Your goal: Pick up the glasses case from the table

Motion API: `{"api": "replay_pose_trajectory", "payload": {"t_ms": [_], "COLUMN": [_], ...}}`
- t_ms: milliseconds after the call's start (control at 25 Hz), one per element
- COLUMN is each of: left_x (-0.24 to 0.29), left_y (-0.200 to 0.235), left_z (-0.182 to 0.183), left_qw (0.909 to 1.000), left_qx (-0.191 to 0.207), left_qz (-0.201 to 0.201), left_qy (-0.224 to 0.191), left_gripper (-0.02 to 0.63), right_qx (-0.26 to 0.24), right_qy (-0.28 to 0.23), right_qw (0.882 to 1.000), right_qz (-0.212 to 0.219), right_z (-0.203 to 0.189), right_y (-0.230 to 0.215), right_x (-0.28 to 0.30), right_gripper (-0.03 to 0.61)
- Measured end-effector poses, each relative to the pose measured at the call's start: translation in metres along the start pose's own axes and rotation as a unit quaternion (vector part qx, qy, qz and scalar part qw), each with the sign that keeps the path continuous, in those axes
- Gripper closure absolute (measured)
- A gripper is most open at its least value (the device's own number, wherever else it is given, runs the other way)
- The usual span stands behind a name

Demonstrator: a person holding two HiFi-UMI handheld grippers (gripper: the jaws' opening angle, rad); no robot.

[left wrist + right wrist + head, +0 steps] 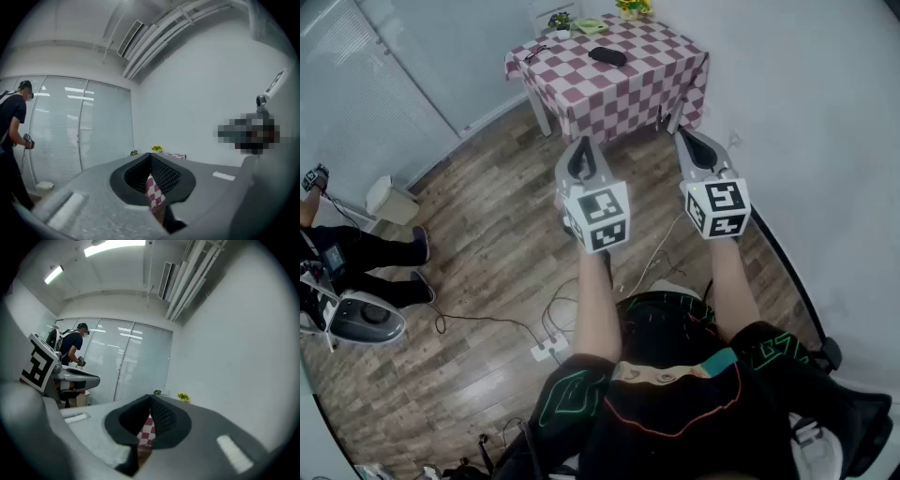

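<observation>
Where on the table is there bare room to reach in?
Bare cloth on the table between the glasses case and the near edge, and to the case's right. The far edge is crowded: potted plant, green item, yellow flowers.

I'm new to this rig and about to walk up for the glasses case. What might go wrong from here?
Cables and a power strip lie on the floor short of the table: a trip risk. The left claw and right claw are both shut and empty; reaching the glasses case so would likely just push it.
</observation>
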State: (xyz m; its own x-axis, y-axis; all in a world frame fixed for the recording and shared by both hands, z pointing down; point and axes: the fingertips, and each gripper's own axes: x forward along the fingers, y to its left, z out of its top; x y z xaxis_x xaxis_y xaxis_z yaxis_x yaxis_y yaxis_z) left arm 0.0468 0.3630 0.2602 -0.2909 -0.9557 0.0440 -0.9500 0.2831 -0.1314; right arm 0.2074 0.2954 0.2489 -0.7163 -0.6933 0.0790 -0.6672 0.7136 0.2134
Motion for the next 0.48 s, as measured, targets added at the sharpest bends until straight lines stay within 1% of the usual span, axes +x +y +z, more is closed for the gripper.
{"api": "replay_pose_trajectory", "payload": {"t_ms": [240,480], "left_x": [0.019,0.052], "left_y": [0.0,-0.005], "left_z": [-0.011,-0.038], "left_qw": [0.9995,0.998], "left_qx": [-0.03,-0.055], "left_qz": [-0.007,-0.012], "left_qy": [0.005,0.028], "left_gripper": [0.604,0.604], "right_qx": [0.0,0.028], "right_qy": [0.012,0.035], "right_qw": [1.0,0.999], "right_qz": [-0.001,-0.008], "right_z": [-0.009,-0.039], "right_y": [-0.009,-0.029], "right_x": [0.015,0.039], "right_gripper": [0.574,0.574]}}
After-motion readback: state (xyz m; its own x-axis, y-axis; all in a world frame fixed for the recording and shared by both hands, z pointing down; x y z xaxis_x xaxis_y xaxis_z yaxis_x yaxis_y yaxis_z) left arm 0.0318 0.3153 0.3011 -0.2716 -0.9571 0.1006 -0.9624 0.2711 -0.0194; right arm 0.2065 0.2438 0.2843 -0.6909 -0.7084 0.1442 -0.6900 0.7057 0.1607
